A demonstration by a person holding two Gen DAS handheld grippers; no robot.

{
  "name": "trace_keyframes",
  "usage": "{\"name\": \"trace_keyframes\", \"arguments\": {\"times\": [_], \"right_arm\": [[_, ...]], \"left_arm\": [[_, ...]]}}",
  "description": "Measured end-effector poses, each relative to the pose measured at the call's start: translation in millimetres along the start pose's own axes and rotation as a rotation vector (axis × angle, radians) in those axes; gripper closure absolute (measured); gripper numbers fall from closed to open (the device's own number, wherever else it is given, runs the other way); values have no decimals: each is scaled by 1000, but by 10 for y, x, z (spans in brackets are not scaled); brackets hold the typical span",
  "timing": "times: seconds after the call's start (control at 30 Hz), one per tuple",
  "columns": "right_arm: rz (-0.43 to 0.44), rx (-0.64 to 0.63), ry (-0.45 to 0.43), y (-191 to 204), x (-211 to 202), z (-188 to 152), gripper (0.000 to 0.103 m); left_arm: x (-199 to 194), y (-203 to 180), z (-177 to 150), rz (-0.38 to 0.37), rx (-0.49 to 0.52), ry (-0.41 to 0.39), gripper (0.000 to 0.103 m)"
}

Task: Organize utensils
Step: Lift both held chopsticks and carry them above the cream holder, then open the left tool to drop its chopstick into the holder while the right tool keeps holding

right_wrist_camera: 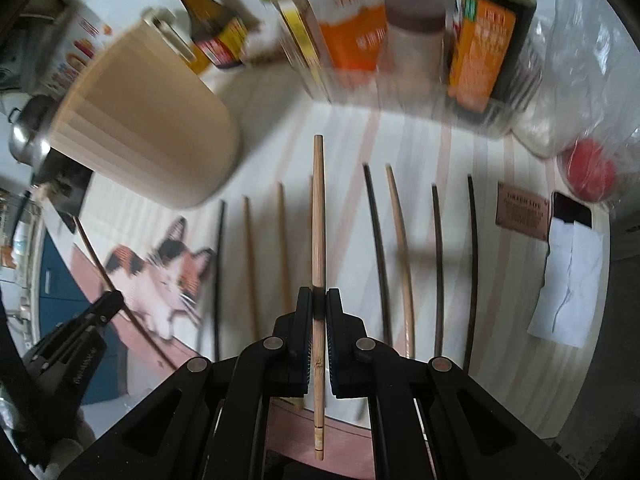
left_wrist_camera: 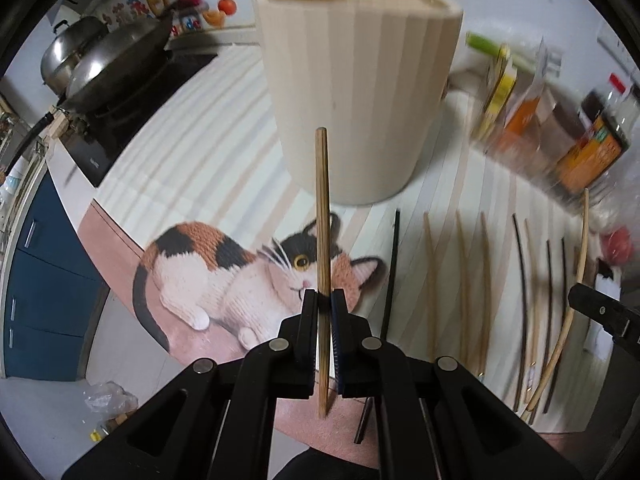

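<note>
The left gripper [left_wrist_camera: 325,300] pinches a light wooden chopstick [left_wrist_camera: 322,216] that points up toward the beige holder [left_wrist_camera: 356,92] just ahead. The right gripper [right_wrist_camera: 319,300] pinches a pale chopstick [right_wrist_camera: 318,216] above the row of chopsticks [right_wrist_camera: 400,256] lying on the bench [right_wrist_camera: 500,280].

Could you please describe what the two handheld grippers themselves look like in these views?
Both the left gripper and the right gripper are matte black plastic, with angular linkage arms that have cut-out slots and are pinned by round silver rivets. The jaws are flat black blocks with blue ridged inner pads. No cables or sleeves show.
</note>
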State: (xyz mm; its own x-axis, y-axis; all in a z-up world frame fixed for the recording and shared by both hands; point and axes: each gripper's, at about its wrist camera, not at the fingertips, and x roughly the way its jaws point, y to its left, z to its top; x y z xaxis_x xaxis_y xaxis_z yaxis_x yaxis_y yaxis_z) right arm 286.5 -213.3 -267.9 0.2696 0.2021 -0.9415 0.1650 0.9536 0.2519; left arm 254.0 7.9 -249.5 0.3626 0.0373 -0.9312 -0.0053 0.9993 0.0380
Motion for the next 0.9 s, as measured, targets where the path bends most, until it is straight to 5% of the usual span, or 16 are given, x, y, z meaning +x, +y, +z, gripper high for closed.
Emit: {"name": "trace_keyframes", "arguments": {"times": [0.47, 0.67, 0.9], "right_arm": [[150, -74, -286, 702, -1043, 683, 97], [219, -108, -406, 1091, -1491, 1195, 97], [237, -126, -491, 1531, -1609, 1773, 97]], "left_arm": [[-1253, 316, 498, -88, -105, -284, 100], [-1871, 521, 1023, -111, -146, -425, 100], [-1895, 612, 1754, -101, -164, -467, 101]]}}
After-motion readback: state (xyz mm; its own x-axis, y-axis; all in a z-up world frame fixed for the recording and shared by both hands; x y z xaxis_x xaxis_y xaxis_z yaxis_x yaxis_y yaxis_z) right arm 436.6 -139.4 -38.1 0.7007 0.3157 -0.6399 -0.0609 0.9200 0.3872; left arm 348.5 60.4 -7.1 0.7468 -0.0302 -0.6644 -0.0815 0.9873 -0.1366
